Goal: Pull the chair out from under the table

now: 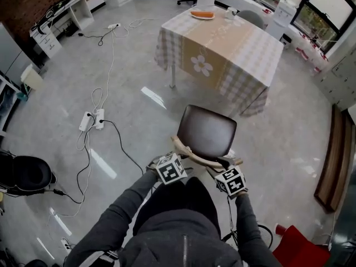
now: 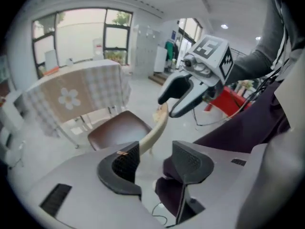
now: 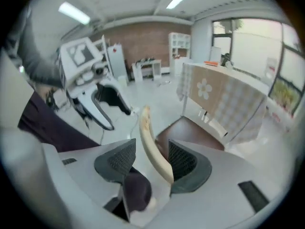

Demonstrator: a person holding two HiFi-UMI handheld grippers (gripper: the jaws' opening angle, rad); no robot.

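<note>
**Head view:** the chair (image 1: pixel 207 131) stands well apart from the table (image 1: pixel 245 54), on the side nearest the person, with bare floor between the seat and the checked cloth. By my reading the pull itself is as good as done. Both grippers sit at the cream backrest rail (image 1: pixel 197 159), the edge of the chair farthest from the table. The left gripper (image 1: pixel 169 161) is at one end and the right gripper (image 1: pixel 228 171) at the other.

**Left gripper view:** the jaws stand spread. The rail runs up past the outer edge of one pad (image 2: pixel 126 159) toward the table, and the gap between the pads shows only dark cloth and floor. Nothing is pinched here.

**Right gripper view:** these jaws are also apart, but the rail lies inside them, close against the pad (image 3: pixel 182 161) on the table side (whether it touches I cannot tell). The other pad is clear of it.

The step in hand looks like the let-go. To do it well, keep both pairs of pads wide and lift the grippers away from the table together. Ease the right one sideways off the rail first, so that the near pad does not hook the rail and tip the chair back or drag it toward the table.
</note>
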